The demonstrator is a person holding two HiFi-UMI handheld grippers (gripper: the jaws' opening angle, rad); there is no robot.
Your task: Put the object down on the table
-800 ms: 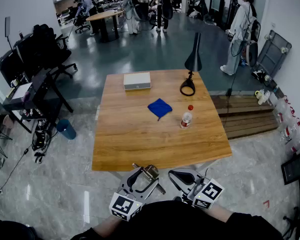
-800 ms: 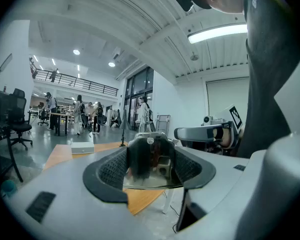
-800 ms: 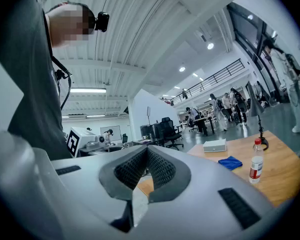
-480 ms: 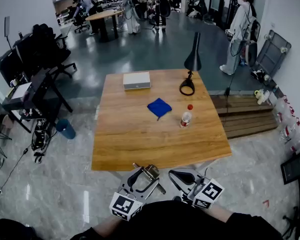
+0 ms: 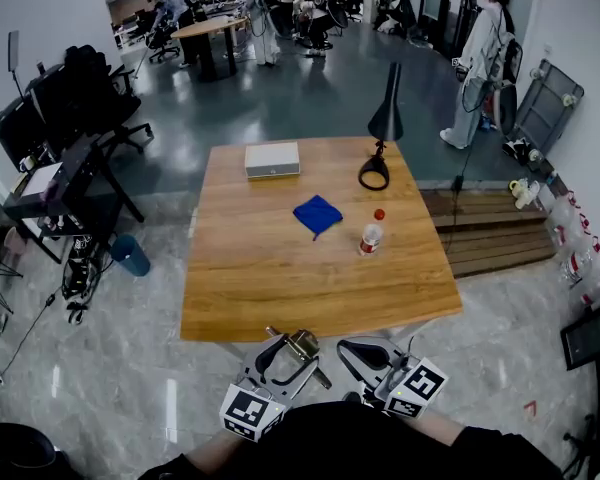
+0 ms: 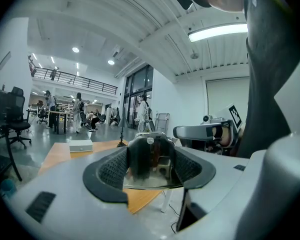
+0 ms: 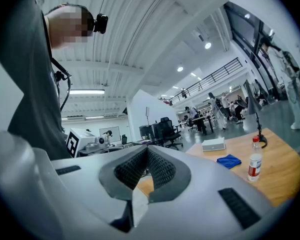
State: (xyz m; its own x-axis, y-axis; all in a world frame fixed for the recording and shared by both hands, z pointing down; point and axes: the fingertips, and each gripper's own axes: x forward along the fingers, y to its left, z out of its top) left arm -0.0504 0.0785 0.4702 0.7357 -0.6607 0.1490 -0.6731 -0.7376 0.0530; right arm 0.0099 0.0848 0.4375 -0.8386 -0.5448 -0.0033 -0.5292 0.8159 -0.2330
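- Your left claw [image 5: 292, 358] grips the object [image 6: 149, 159], a dark, shiny item that fills the gap between its wide-set jaws.
- Your right claw [image 7: 146, 166] is closed and empty, with its pads meeting.
- Both claws sit close to your body, just short of the near edge of the bench [image 5: 280, 278], exactly where they were a moment ago.
- Only the view has drifted slightly, so the put-down has not started.
- The object hangs off the bench; bare wood lies ahead, well short of the blue cloth [image 5: 318, 214] and the bottle [image 5: 371, 236].
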